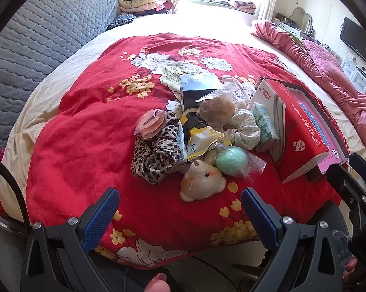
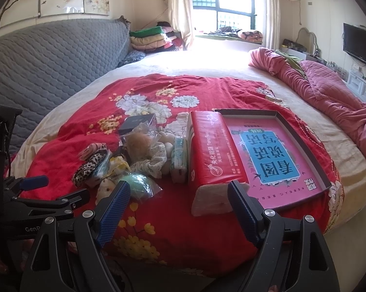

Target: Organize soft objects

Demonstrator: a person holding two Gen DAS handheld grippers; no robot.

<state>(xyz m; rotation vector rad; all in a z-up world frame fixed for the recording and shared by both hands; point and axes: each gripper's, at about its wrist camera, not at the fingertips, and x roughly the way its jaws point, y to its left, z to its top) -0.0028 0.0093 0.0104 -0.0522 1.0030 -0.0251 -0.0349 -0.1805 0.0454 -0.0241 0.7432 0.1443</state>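
Note:
A heap of soft things lies on the red floral quilt [image 1: 85, 133]: a leopard-print scrunchie [image 1: 156, 155], a beige plush bear [image 1: 202, 182], a bagged green puff [image 1: 232, 161], a bagged tan puff [image 1: 217, 112], a white floral scrunchie [image 1: 245, 129], a pink bagged item [image 1: 150, 124] and a yellow packet [image 1: 202, 138]. My left gripper [image 1: 180, 209] is open and empty, just in front of the bear. My right gripper [image 2: 179, 203] is open and empty, in front of the red tissue pack [image 2: 212, 155]. The heap also shows in the right wrist view [image 2: 134, 160].
A shallow dark box tray with a pink and blue lining [image 2: 275, 155] lies right of the tissue pack. A small green tissue pack [image 2: 178, 163] stands beside it, a dark box [image 1: 200, 85] behind the heap. A pink duvet [image 2: 328, 97] is bunched at right, a grey headboard [image 2: 49, 60] at left.

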